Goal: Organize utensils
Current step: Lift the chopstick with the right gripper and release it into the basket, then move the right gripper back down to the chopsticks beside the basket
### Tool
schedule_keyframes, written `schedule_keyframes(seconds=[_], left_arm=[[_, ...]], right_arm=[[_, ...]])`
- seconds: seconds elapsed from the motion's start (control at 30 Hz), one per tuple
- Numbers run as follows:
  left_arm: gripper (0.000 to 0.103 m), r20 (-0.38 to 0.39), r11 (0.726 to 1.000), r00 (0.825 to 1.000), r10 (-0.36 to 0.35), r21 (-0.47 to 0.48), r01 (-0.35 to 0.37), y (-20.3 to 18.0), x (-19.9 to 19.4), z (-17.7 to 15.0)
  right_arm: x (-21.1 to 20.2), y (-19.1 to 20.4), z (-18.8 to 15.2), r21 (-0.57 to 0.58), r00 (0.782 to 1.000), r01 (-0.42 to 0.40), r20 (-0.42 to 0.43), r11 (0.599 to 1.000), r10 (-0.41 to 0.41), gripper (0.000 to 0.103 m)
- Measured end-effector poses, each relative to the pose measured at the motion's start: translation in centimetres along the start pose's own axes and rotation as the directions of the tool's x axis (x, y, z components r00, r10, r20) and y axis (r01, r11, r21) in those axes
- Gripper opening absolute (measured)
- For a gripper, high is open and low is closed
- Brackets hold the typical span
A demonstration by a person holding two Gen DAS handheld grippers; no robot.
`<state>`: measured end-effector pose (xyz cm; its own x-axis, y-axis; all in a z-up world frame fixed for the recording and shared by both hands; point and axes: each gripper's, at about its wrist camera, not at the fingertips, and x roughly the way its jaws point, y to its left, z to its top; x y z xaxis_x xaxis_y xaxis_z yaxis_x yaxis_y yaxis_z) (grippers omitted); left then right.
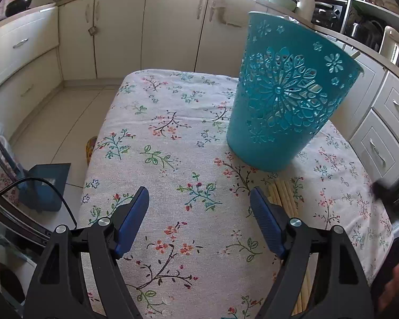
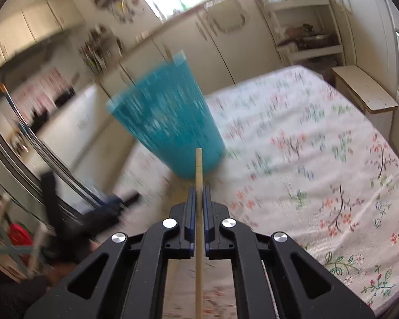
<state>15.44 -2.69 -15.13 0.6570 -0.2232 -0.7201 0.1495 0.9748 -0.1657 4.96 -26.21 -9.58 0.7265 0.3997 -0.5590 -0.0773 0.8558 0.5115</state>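
Right tongs (image 2: 198, 194) clenched on a wooden stick (image 2: 198, 170) pointing at the teal basket (image 1: 290, 98), left tongs (image 1: 199, 204) released before the basket, more sticks (image 1: 283, 194) just beside its base on the floral counter (image 1: 159, 138)

Both tools look alike. The left claw (image 1: 199, 204) has matte black plastic linkage arms with triangular cut-outs, round silver screw heads at the pivots, and blue ribbed pads (image 1: 264, 219) on its fingers. The right claw (image 2: 198, 199) shows the same black frame, four silver screws and blue pad edges.
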Motion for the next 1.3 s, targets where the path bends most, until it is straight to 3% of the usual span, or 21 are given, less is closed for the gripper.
schedule_keyframes(seconds=[0.13,0.27,0.4,0.53,0.6,0.67,0.8,0.9,0.93,0.97,1.0,1.07,1.17,1.2,1.3], left_arm=[[0.074,0.006,1.0,1.0,-0.003,-0.015,0.003,0.1,-0.3,0.3],[0.074,0.011,0.999,1.0,-0.013,-0.03,0.013,0.4,-0.4,0.4],[0.074,0.02,1.0,1.0,-0.019,-0.002,0.019,0.1,-0.7,0.1],[0.074,0.026,0.999,0.999,-0.02,0.038,0.019,-0.7,-1.0,-0.1],[0.074,0.028,0.999,0.999,-0.024,0.024,0.024,-0.5,-1.0,0.0],[0.074,0.029,1.0,0.999,-0.028,0.015,0.027,-0.4,-1.0,0.1],[0.074,0.038,0.999,0.999,-0.033,0.009,0.032,-0.3,-1.2,0.0],[0.074,0.042,0.999,0.998,-0.039,-0.001,0.039,-0.2,-1.2,0.0],[0.074,0.043,0.999,0.998,-0.04,-0.002,0.04,-0.2,-1.2,0.0],[0.074,0.044,0.999,0.998,-0.041,-0.004,0.041,-0.1,-1.2,-0.1],[0.074,0.046,0.999,0.998,-0.042,-0.007,0.042,0.0,-1.3,-0.1],[0.075,0.049,0.999,0.998,-0.041,-0.012,0.041,0.1,-1.3,-0.1],[0.074,0.049,0.999,0.998,-0.038,-0.015,0.039,0.1,-1.4,-0.1],[0.074,0.047,0.999,0.998,-0.036,-0.014,0.037,0.1,-1.4,-0.1],[0.075,0.04,1.0,0.999,-0.028,-0.006,0.028,-0.1,-1.2,-0.1]], right_arm=[[-2.8,1.9,2.6,0.001,0.993,-0.056,0.107,0.998,0.056,0.006],[-5.5,4.4,6.3,-0.037,0.966,-0.104,0.233,0.994,0.11,0.006],[-6.6,7.4,10.5,-0.092,0.923,-0.132,0.351,0.987,0.156,0.006],[-4.2,10.1,14.2,-0.127,0.885,-0.115,0.437,0.985,0.16,0.006],[-2.0,11.2,15.4,-0.149,0.871,-0.064,0.474,0.987,0.128,0.006],[-0.1,11.4,15.8,-0.154,0.872,-0.014,0.482,0.988,0.088,0.006],[4.9,10.0,16.1,-0.144,0.902,0.076,0.431,0.987,-0.007,0.007],[5.1,9.0,14.9,-0.169,0.916,0.096,0.4,0.981,-0.02,0.007],[4.7,8.7,14.3,-0.184,0.919,0.097,0.394,0.978,-0.017,0.01],[4.1,8.7,13.7,-0.202,0.919,0.105,0.393,0.974,-0.018,0.02],[3.3,8.4,12.8,-0.228,0.915,0.129,0.403,0.965,-0.027,0.024],[1.6,6.5,11.2,-0.236,0.892,0.224,0.441,0.946,-0.102,0.041],[0.6,2.7,9.7,-0.163,0.82,0.405,0.5,0.9,-0.278,0.068],[0.8,0.7,9.2,-0.141,0.8,0.465,0.49,0.874,-0.346,0.069],[2.2,-5.5,8.4,-0.049,0.812,0.516,0.347,0.855,-0.469,0.069]])
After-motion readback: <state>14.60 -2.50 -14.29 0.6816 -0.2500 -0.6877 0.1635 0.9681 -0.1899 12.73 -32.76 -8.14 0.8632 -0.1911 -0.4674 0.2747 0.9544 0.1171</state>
